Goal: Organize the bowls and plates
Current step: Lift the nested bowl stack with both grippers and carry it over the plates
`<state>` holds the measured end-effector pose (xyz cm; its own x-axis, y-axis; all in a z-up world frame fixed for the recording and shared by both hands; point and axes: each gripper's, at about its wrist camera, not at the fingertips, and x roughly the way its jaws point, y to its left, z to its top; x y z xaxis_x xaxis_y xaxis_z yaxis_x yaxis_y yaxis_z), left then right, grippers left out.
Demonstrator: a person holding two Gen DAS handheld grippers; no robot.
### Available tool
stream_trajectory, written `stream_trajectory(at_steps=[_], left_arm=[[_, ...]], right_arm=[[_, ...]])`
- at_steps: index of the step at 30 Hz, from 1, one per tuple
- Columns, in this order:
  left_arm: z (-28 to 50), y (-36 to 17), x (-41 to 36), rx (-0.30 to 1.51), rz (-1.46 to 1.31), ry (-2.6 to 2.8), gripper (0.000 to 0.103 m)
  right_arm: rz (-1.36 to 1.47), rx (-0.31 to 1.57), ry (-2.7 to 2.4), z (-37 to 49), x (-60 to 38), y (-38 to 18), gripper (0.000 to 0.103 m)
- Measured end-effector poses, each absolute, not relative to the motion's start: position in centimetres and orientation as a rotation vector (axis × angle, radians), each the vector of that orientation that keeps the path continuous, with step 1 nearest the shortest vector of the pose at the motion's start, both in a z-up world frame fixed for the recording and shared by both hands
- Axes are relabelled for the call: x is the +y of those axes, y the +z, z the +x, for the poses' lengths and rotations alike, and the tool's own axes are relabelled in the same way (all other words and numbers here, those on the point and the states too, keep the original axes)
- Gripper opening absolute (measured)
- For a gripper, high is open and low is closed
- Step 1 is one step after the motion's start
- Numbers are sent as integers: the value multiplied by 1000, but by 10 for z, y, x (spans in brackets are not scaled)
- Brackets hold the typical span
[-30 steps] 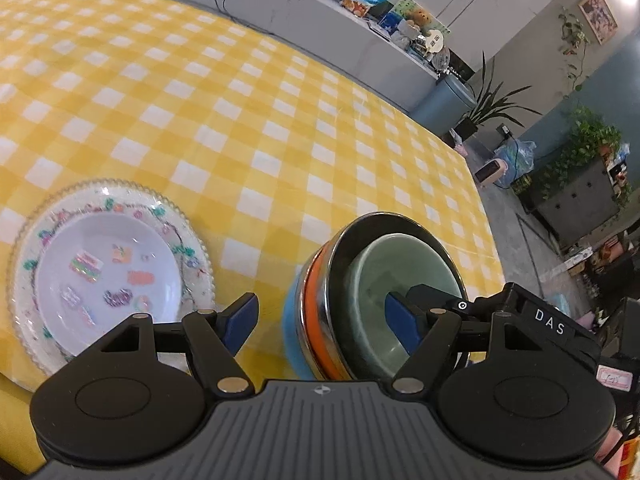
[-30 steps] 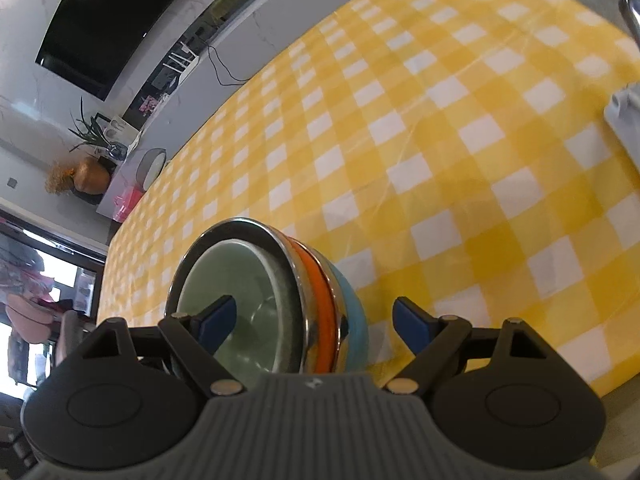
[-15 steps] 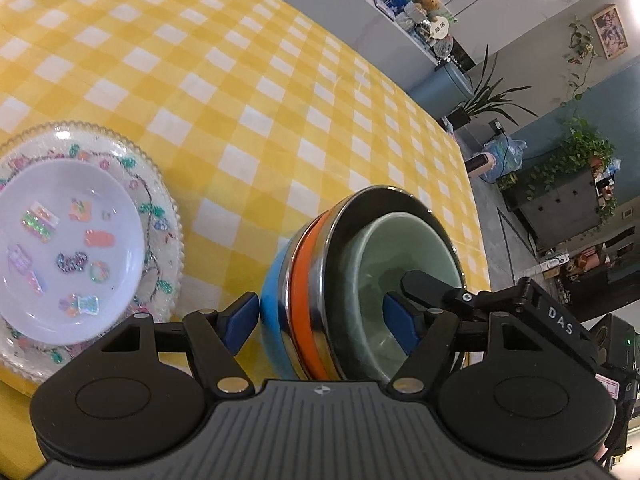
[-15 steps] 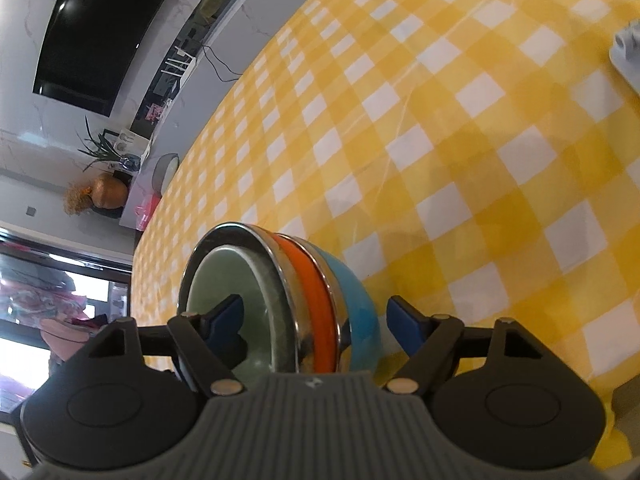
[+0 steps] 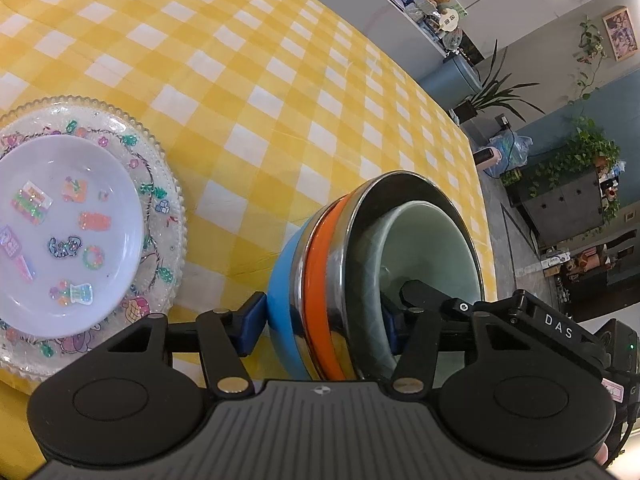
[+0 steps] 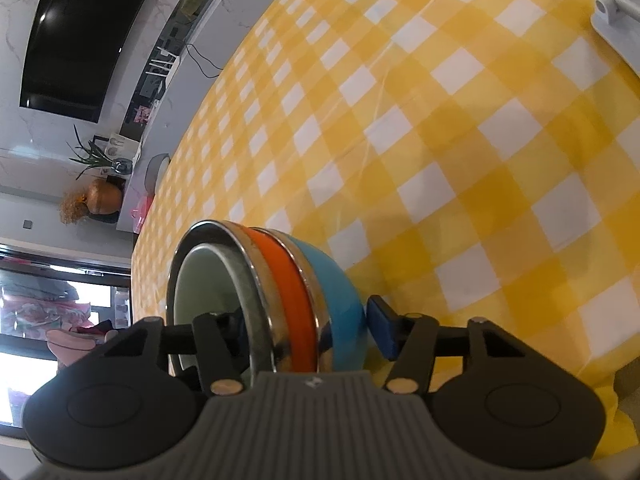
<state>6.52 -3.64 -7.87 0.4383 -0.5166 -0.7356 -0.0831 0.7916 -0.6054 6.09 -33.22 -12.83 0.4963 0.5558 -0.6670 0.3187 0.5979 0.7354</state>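
Observation:
A nested bowl stack [image 5: 320, 272] stands near the table's front edge: blue outermost, then steel and orange rims, with a pale green bowl [image 5: 432, 248] innermost. My left gripper [image 5: 320, 330] straddles its wall, one pad by the blue side and one inside the green bowl; its jaws are closing. My right gripper [image 6: 306, 330] straddles the bowl stack [image 6: 288, 280] from the other side, also closing, with a thin gap at the blue side. Its black body [image 5: 520, 316] shows in the left wrist view. A white sticker plate [image 5: 68, 220] lies on a glass plate [image 5: 170, 200] at left.
A yellow-and-white checked cloth [image 5: 280, 100] covers the table [image 6: 440, 140]. A pale grey object [image 6: 616, 12] lies at the top right in the right wrist view. Beyond the table's far edge are a counter [image 5: 400, 4], plants and a dark cabinet [image 5: 560, 208].
Both grippers' jaws have narrowed around the bowl stack's wall. The left gripper has sunk a little toward the stack, and both views have rolled slightly.

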Motion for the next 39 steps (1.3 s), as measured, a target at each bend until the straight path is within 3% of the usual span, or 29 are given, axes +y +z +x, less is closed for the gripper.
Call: stream_trajectory(at_steps=[22, 39], left_arm=[[57, -61, -26, 1062, -597, -276, 63], [33, -18, 32, 948, -563, -191, 63]], right_arm=[[937, 1055, 226, 58, -320, -116, 52], [933, 1025, 343, 50, -255, -86, 49]])
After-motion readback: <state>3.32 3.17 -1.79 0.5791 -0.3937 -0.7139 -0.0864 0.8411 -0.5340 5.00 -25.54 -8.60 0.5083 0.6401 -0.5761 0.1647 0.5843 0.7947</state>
